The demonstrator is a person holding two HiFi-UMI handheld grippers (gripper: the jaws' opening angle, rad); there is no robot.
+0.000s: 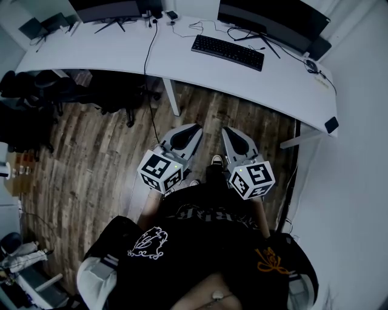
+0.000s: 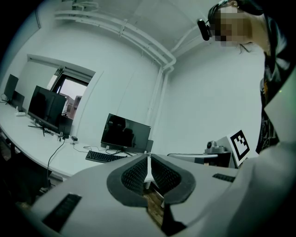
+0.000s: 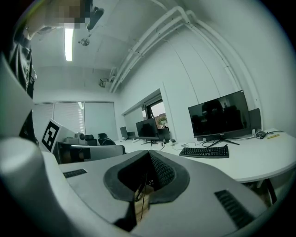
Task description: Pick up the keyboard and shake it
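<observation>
A black keyboard (image 1: 228, 52) lies on the long white desk (image 1: 121, 51), in front of the right-hand monitor (image 1: 273, 21). It also shows far off in both gripper views: keyboard (image 2: 102, 157) and keyboard (image 3: 204, 152). Both grippers hang close to the person's body, over the wooden floor and well short of the desk. My left gripper (image 1: 195, 128) is shut and holds nothing. Equally empty, my right gripper (image 1: 226, 130) is shut. In the gripper views the jaws meet at the tips: left gripper (image 2: 149, 158), right gripper (image 3: 150, 153).
A second monitor (image 1: 106, 9) stands at the desk's left end, with cables (image 1: 148, 60) hanging down over its front edge. Black office chairs (image 1: 36, 91) are tucked under the left part. A white wall (image 1: 357, 181) closes the right side. Wooden floor (image 1: 91, 169) lies between me and the desk.
</observation>
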